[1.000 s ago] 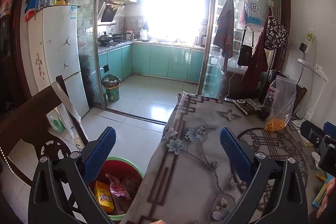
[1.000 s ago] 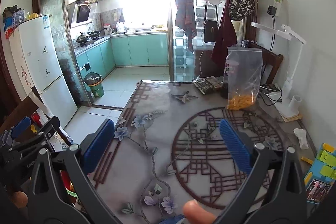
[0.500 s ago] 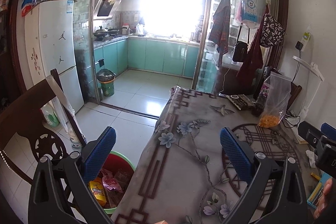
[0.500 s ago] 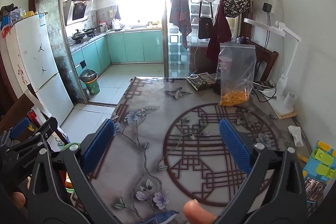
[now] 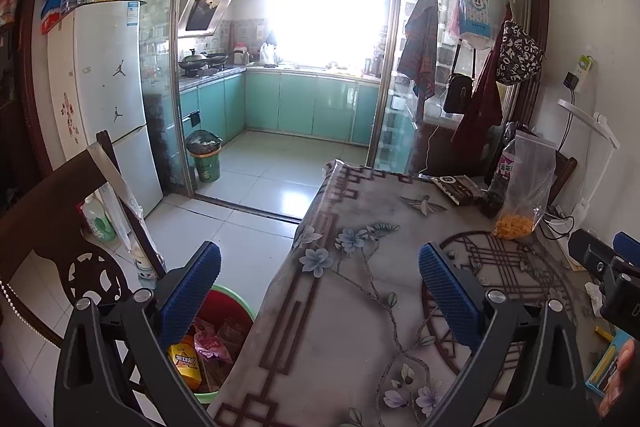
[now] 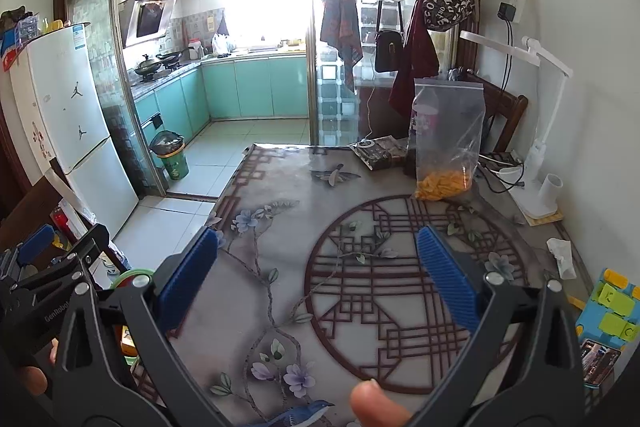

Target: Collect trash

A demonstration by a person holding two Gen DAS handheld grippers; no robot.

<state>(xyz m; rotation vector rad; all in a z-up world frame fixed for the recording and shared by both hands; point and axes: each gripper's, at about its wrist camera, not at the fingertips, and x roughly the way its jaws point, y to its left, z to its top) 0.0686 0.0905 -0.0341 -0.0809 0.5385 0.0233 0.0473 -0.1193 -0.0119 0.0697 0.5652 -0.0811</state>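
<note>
Holding both grippers spread and empty, you have the left gripper [image 5: 320, 291] over the table [image 5: 360, 327] edge, the right gripper [image 6: 316, 267] above it; wrappers [image 5: 200, 347] lie in the bin [image 5: 236, 305] beside the table.

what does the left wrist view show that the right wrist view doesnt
Only the left wrist view looks into the green trash bin beside the table, showing a yellow packet and pink wrapper inside.

Only the right wrist view shows the whole white desk lamp, a colourful toy block and a fingertip at the bottom edge.

Both show the patterned table, the clear bag of orange snacks, a crumpled tissue, and each open, empty claw: left claw, right claw.
</note>
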